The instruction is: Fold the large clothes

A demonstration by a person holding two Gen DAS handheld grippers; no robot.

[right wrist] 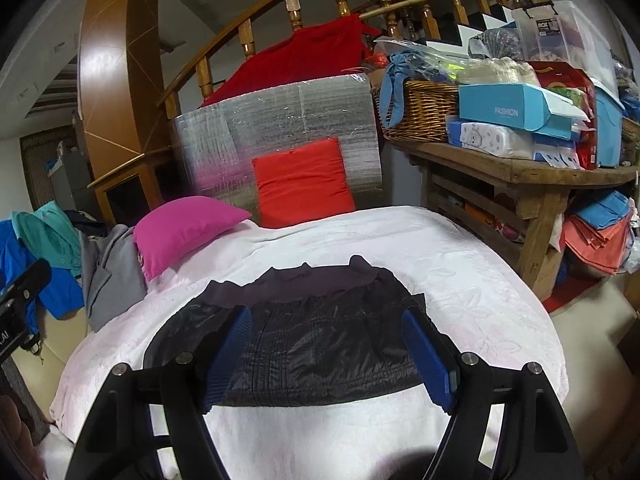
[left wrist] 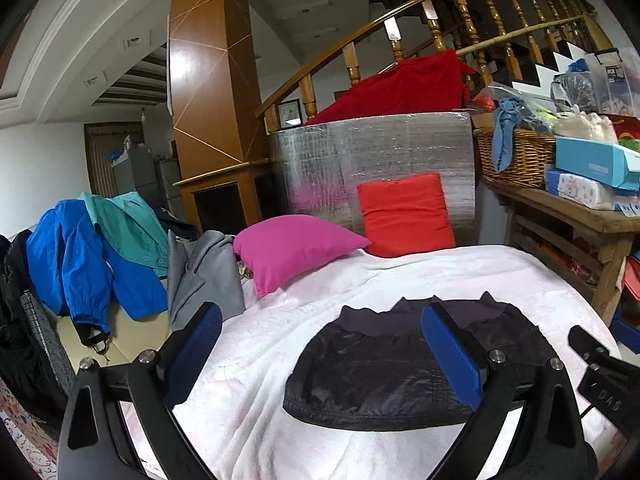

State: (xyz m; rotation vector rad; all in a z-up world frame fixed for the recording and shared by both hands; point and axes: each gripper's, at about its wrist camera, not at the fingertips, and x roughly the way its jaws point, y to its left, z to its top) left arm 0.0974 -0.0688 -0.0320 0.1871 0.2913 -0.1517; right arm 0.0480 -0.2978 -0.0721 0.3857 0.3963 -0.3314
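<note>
A dark quilted jacket (left wrist: 380,372) (right wrist: 316,344) lies folded into a compact rectangle on the white blanket (left wrist: 400,276) (right wrist: 472,280), its purple knit collar edge at the far side. My left gripper (left wrist: 324,316) hangs open above the blanket to the jacket's left, nothing between its blue pads (left wrist: 452,356). My right gripper (right wrist: 328,320) is open too, held above the jacket, its blue pads (right wrist: 430,356) apart and clear of the cloth. The other gripper shows at the right edge (left wrist: 604,372) of the left wrist view and the left edge (right wrist: 20,296) of the right wrist view.
A magenta pillow (left wrist: 296,248) and a red cushion (left wrist: 404,216) sit at the blanket's far end against a silver foil panel (left wrist: 380,152). Blue, teal and grey garments (left wrist: 120,256) pile at the left. A cluttered wooden table (right wrist: 520,176) with a wicker basket (right wrist: 420,108) stands at the right.
</note>
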